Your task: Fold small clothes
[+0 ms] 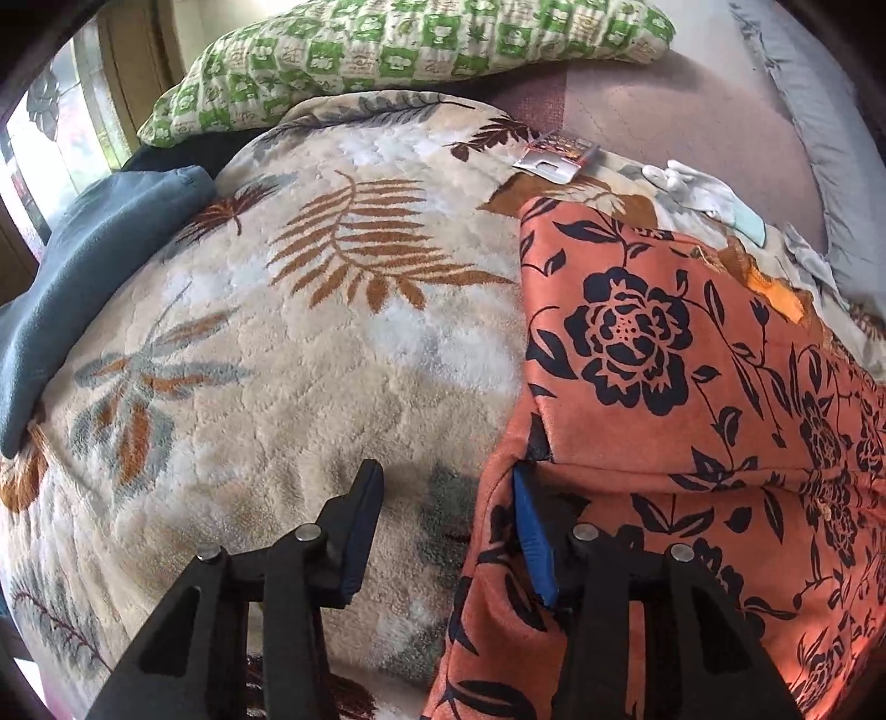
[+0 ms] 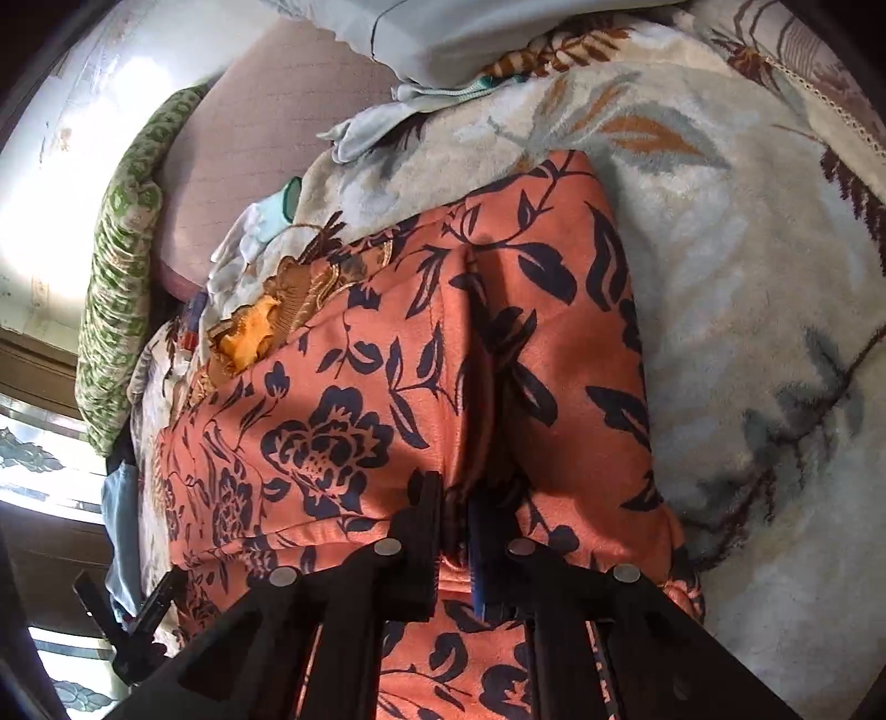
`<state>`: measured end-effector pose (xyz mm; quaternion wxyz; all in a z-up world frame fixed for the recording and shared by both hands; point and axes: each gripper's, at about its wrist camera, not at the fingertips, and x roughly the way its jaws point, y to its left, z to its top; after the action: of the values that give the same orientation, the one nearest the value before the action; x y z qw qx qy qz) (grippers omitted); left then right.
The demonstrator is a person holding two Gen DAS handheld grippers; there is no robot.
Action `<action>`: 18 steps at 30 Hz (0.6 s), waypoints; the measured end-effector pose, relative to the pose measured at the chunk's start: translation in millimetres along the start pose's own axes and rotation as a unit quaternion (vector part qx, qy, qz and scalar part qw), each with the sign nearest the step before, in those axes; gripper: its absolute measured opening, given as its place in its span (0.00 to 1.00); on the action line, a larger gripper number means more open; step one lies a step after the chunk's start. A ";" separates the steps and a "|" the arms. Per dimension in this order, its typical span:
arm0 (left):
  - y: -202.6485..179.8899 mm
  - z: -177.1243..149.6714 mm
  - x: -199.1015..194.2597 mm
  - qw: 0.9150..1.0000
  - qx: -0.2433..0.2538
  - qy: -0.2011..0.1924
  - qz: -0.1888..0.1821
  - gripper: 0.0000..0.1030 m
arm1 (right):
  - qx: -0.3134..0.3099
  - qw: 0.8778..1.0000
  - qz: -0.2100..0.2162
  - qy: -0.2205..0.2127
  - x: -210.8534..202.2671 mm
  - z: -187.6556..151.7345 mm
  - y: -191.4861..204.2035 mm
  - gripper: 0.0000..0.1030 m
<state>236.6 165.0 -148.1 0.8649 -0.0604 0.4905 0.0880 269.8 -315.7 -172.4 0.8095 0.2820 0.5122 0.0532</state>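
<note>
2 claws work the orange black-flowered garment lying on the cream leaf-patterned fleece blanket on the bed. left claw spread wide, 1 finger seemingly under the hem; right claw clenched on a fabric ridge. close the left before lifting, then carry both edges over evenly.

A bed covered by a plush cream blanket with rust and grey leaf prints — on it lie an orange garment with dark navy flowers, a folded dark teal cloth and a green-checked pillow.
</note>
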 end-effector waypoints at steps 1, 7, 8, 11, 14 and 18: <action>5.1 -0.5 0.6 1.000 -0.015 -0.001 -0.006 0.47 | -0.006 1.000 -0.001 -0.014 -9.2 -2.1 3.4 0.08; 19.2 -2.8 1.8 0.996 -0.082 -0.002 -0.034 0.50 | -0.038 0.997 -0.066 0.014 5.8 -8.9 -2.7 0.19; 19.9 -2.5 -0.5 0.996 -0.085 0.000 -0.039 0.54 | -0.040 0.998 -0.057 0.001 5.6 -8.9 -4.7 0.19; 19.8 -2.0 -11.4 0.997 -0.077 0.004 -0.028 0.58 | -0.045 0.997 -0.044 -0.042 -17.1 -9.2 2.2 0.73; 18.6 -4.2 -32.8 0.997 -0.067 -0.019 -0.039 0.60 | -0.055 0.991 -0.057 -0.108 -47.6 -9.6 16.0 0.75; 18.0 -13.3 -56.2 0.997 -0.060 -0.033 -0.048 0.64 | -0.072 0.989 0.031 -0.123 -58.0 -6.9 38.0 0.77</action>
<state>193.3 174.8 -106.9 0.8786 -0.1328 0.4521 0.0777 244.4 -303.0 -108.9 0.8823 0.2433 0.3948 0.0803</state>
